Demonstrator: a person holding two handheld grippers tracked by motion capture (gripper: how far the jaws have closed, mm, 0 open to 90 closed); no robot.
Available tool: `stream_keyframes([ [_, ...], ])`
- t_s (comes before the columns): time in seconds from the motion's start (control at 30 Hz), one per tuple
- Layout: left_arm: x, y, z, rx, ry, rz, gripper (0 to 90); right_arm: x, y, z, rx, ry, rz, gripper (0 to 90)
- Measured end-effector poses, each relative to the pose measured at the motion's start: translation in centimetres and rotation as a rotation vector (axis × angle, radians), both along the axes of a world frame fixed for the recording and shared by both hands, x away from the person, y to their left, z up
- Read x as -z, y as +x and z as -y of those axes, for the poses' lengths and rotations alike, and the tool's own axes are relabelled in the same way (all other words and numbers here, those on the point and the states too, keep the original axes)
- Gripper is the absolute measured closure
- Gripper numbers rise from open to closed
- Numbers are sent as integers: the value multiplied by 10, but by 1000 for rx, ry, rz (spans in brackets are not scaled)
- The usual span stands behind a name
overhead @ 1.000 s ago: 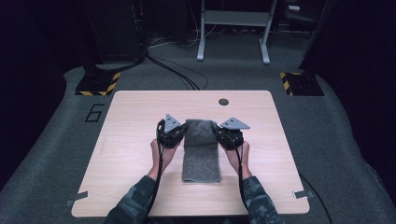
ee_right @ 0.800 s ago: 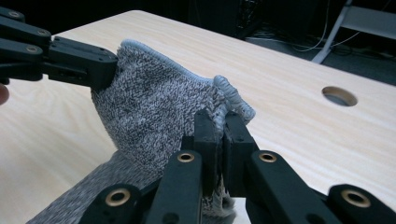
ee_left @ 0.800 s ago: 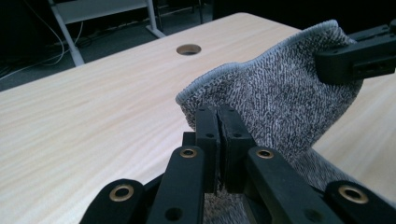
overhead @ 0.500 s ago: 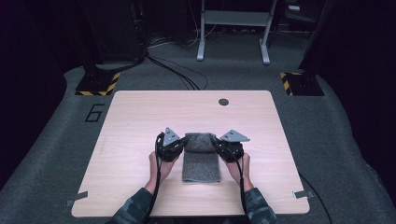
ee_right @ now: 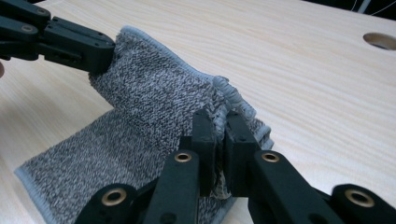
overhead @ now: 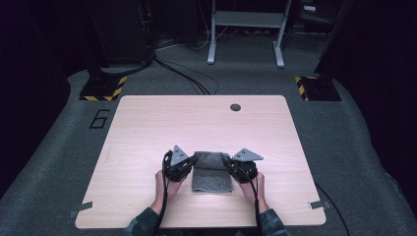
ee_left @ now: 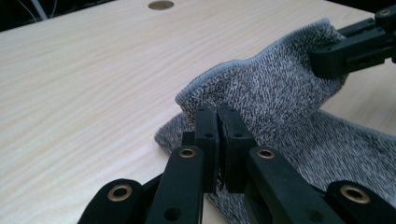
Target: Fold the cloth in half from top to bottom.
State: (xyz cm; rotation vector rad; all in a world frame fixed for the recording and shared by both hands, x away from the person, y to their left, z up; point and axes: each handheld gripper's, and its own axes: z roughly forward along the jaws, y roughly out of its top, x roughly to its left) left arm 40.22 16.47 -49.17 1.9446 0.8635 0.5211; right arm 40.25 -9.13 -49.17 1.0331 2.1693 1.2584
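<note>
High view: fixed above the near edge of the desk, facing forward and down, far off. Left gripper view: riding low, very near the grey towel, facing across it. Right gripper view: same nearness, opposite side. Shared by all: towel, desk top, round desk hole.

The setting is a lab or test bay. A plain wooden table with a cable hole stands on grey carpet marked with the number 6. Hazard-striped stand bases flank the table. Cables run across the floor toward a metal frame. The surroundings are dark.
</note>
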Motion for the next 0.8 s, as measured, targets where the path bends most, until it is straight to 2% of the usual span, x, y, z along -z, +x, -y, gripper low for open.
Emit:
stream_keyframes([
  [0.13,8,-8,0,7,2,-17,865,6,-5,1,-3,0,-25,841],
  [0.27,12,-11,0,14,0,-32,863,10,-8,2,-9,-15,-29,833],
  [0.37,13,-14,1,28,7,-47,856,13,-11,5,1,-3,-41,821],
  [0.47,14,-17,0,52,8,-69,789,15,-17,11,11,7,-59,761],
  [0.5,14,-18,0,66,15,-88,789,15,-17,11,11,7,-59,761],
  [0.53,14,-20,-1,75,13,-109,764,15,-19,14,4,12,-64,743],
  [0.6,13,-23,-3,90,16,-126,667,14,-24,20,4,17,-71,707],
  [0.63,9,-30,-6,102,1,-129,594,12,-31,27,0,31,-71,683],
  [0.67,9,-30,-6,102,1,-129,550,12,-31,27,0,31,-71,683],
  [0.7,6,-33,-7,108,6,-132,550,11,-33,29,2,34,-74,672],
  [0.8,-4,-43,-11,94,-12,-102,447,4,-39,37,2,55,-59,633],
])
